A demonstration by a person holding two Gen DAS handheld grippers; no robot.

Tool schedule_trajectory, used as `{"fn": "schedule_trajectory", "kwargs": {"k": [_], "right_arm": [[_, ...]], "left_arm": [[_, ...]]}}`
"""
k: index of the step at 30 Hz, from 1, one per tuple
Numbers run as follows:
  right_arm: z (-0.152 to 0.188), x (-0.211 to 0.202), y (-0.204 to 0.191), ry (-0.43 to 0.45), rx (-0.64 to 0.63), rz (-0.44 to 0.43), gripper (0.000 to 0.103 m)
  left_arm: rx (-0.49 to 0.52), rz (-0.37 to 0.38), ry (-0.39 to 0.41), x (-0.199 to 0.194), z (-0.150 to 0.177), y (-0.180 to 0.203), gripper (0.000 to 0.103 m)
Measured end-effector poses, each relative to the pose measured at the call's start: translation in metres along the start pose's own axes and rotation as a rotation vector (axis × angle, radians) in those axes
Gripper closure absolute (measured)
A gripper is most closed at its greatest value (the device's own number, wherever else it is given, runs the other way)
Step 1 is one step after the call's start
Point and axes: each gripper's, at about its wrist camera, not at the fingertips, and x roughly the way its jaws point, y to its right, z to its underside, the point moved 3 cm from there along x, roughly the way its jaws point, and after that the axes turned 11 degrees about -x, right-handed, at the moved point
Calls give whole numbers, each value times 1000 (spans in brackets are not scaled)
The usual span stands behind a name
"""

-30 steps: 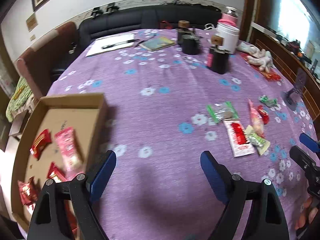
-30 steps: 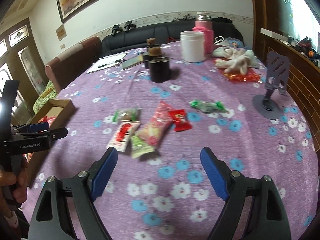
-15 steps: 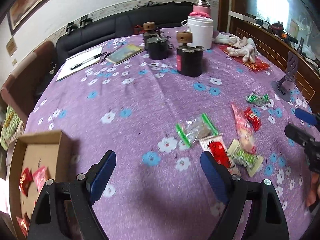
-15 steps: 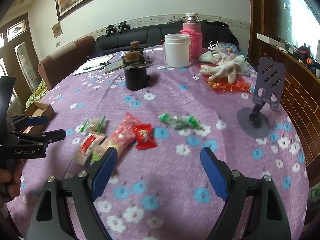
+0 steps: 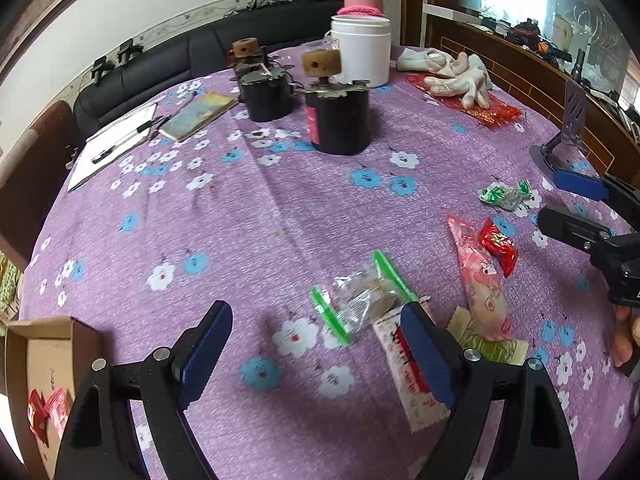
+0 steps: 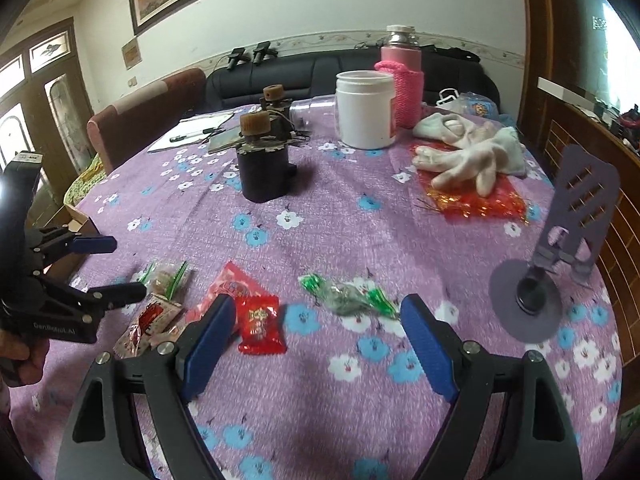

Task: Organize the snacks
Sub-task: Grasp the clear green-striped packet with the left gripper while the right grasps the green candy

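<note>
A cardboard box [image 5: 38,344] sits at the lower left of the left wrist view, cut off by the frame edge; inside it lie a few red and pink snack packets [image 5: 44,412], only partly visible. Upper centre on the counter [image 5: 260,208], which has a purple flowered cloth, stand a white tub [image 5: 362,50] and two dark cans [image 5: 340,120]; their contents cannot be seen.

The left tool [image 5: 316,340] is spread wide and holds nothing. A clear packet with green ends [image 5: 360,296] lies on the counter just above the gap between its fingers, and its right finger hides part of a white and red packet [image 5: 416,392]. A long pink packet [image 5: 478,280] and a small red one [image 5: 500,246] lie to the right.

In the right wrist view the right tool [image 6: 318,320] is also spread and empty. The red packet [image 6: 260,326] lies just inside its left finger, and a green twisted candy [image 6: 352,294] lies above the gap.
</note>
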Motion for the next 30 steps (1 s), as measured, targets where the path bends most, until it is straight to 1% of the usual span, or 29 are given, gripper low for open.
{"fn": "schedule_trajectory", "kwargs": {"k": [8, 11, 13, 14, 17, 19, 22, 26, 28, 29, 30], "right_arm": [[-5, 23, 0, -16, -19, -37, 20], [-6, 31, 0, -27, -19, -52, 26], [-7, 35, 1, -36, -16, -64, 36], [-7, 39, 2, -45, -12, -66, 37], [-7, 42, 7, -51, 9, -67, 38], [-6, 44, 10, -61, 20, -62, 42], [-3, 48, 16, -91, 36, -48, 43], [-5, 52, 19, -99, 45, -43, 46], [-6, 55, 20, -109, 46, -45, 55], [-6, 57, 21, -115, 46, -44, 57], [-6, 57, 21, -116, 47, -40, 62]], "left_arm": [[15, 25, -22, 14, -5, 8, 14], [10, 33, -31, 18, -5, 7, 14], [0, 46, -36, 19, -6, 6, 14], [-3, 50, -38, 20, -6, 5, 14], [-8, 57, -44, 23, -6, 5, 14], [-7, 60, -46, 24, -6, 6, 14], [-12, 68, -49, 25, -7, 6, 14], [-24, 78, -55, 27, -8, 6, 14], [-35, 86, -58, 28, -9, 4, 14], [-38, 89, -56, 28, -9, 4, 14], [-37, 90, -55, 28, -9, 3, 14]]}}
